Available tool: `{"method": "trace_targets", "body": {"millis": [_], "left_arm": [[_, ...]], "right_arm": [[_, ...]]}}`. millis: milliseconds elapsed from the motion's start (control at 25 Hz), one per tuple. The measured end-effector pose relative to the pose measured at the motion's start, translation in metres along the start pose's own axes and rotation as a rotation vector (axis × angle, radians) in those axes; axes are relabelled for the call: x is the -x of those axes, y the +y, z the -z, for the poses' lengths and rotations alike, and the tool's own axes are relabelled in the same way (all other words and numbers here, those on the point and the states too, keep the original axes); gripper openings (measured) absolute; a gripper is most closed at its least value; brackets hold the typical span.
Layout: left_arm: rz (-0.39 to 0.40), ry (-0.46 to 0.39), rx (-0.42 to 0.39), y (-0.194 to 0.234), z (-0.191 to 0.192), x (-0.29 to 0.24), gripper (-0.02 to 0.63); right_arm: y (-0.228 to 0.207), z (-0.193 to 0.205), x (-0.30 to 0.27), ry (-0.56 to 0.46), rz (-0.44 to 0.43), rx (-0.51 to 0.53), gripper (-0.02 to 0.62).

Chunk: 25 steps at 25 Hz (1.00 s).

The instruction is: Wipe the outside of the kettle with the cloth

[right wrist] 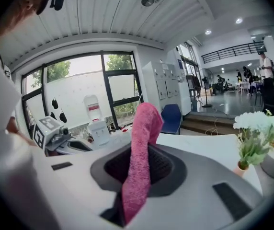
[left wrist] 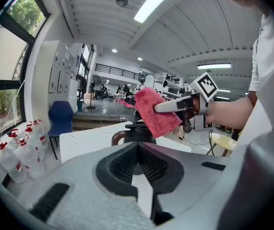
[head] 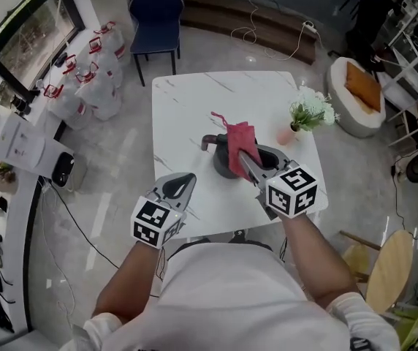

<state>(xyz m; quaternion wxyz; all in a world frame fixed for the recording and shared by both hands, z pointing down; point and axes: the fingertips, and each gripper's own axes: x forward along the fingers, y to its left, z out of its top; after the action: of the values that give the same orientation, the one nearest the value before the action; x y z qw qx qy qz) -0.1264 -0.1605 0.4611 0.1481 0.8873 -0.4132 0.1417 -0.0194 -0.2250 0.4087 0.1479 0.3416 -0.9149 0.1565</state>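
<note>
The kettle [head: 223, 165] stands near the middle of the table [head: 194, 101], its handle [head: 209, 142] sticking out toward 10 o'clock and the flowers [head: 311, 112] off at its 2 o'clock. The right tongs [head: 244, 156] reach in from 5 o'clock, clamped on the cloth [head: 240, 139]. In the right gripper view a pink fold runs deep between the pads and pokes up past the tips. In the left gripper view the loose part hangs at the kettle's top, and I cannot tell whether it touches. The left tongs [head: 183, 185] sit at the kettle's 7 o'clock, near the table's edge, closed on nothing. The cloth looks light, soft and limp, so it will likely bunch and drag rather than press flat. A deep bite like this one suits it, with a good flap left free to do the wiping. The kettle looks stiff and smooth-walled, probably slick. Whether it holds water cannot be seen, so its weight is a guess. On the polished table it may well slide or turn under a sideways rub. The handle is the likely place to steady it: narrow, within the left tongs' reach, and away from the wall being wiped.
</note>
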Motion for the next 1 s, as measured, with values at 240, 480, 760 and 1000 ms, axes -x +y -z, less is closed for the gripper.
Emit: {"method": "trace_targets", "body": {"millis": [240, 480, 760, 1000], "left_arm": [[-0.016, 0.024, 0.008, -0.003, 0.004, -0.007, 0.002], [-0.041, 0.036, 0.017, 0.001, 0.007, -0.007, 0.002], [-0.038, 0.050, 0.026, 0.001, 0.009, -0.014, 0.002], [-0.030, 0.057, 0.021, 0.000, 0.005, -0.023, 0.002]], "right_arm": [[-0.003, -0.002, -0.060, 0.086, -0.036, 0.033, 0.066], [-0.021, 0.019, -0.080, 0.237, 0.088, 0.329, 0.066], [-0.039, 0.018, -0.067, 0.250, 0.159, 0.450, 0.064], [-0.062, 0.022, -0.045, 0.232, 0.196, 0.395, 0.064]]}}
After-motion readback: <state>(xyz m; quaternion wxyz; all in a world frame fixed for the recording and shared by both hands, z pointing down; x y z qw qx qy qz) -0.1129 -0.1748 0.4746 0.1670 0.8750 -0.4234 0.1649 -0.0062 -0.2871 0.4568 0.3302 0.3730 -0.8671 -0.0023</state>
